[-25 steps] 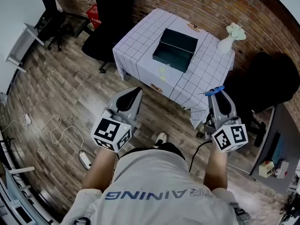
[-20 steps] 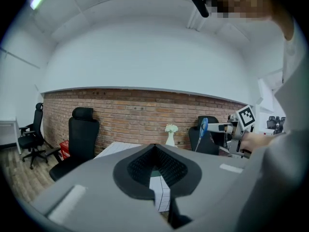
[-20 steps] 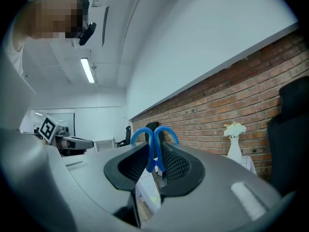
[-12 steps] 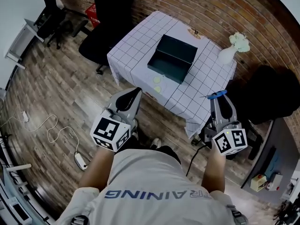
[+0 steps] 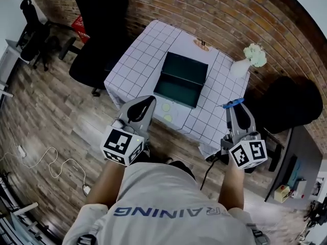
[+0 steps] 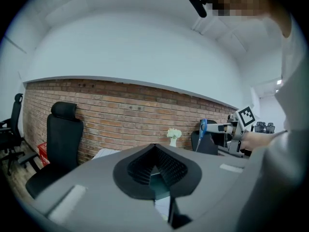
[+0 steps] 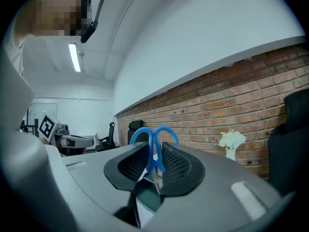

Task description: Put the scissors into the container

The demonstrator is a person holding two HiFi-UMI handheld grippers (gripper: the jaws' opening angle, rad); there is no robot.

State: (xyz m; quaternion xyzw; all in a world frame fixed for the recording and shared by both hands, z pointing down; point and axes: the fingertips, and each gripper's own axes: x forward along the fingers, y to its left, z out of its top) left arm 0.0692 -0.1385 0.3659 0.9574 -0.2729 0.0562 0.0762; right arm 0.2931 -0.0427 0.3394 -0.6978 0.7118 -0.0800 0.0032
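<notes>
The dark teal open container (image 5: 180, 86) sits in the middle of a table (image 5: 138, 55) covered with a white checked cloth. My right gripper (image 5: 234, 106) is held over the table's near right corner, shut on the blue-handled scissors (image 5: 233, 103). In the right gripper view the blue loops of the scissors (image 7: 152, 157) stick up between the pads. My left gripper (image 5: 147, 100) hovers at the table's near edge, shut and holding nothing. From the left gripper view the scissors (image 6: 203, 127) show at the right, and the container (image 6: 158, 185) shows just below the jaws.
A white vase of flowers (image 5: 244, 63) stands at the table's far right corner. Two small pale discs (image 5: 166, 107) lie in front of the container. A black office chair (image 5: 99, 32) stands left of the table, another (image 5: 288, 103) to its right. A brick wall is behind.
The table and container have come nearer and lower in the head view as the person steps up. Both grippers keep their pose, and the scissors stay gripped.
</notes>
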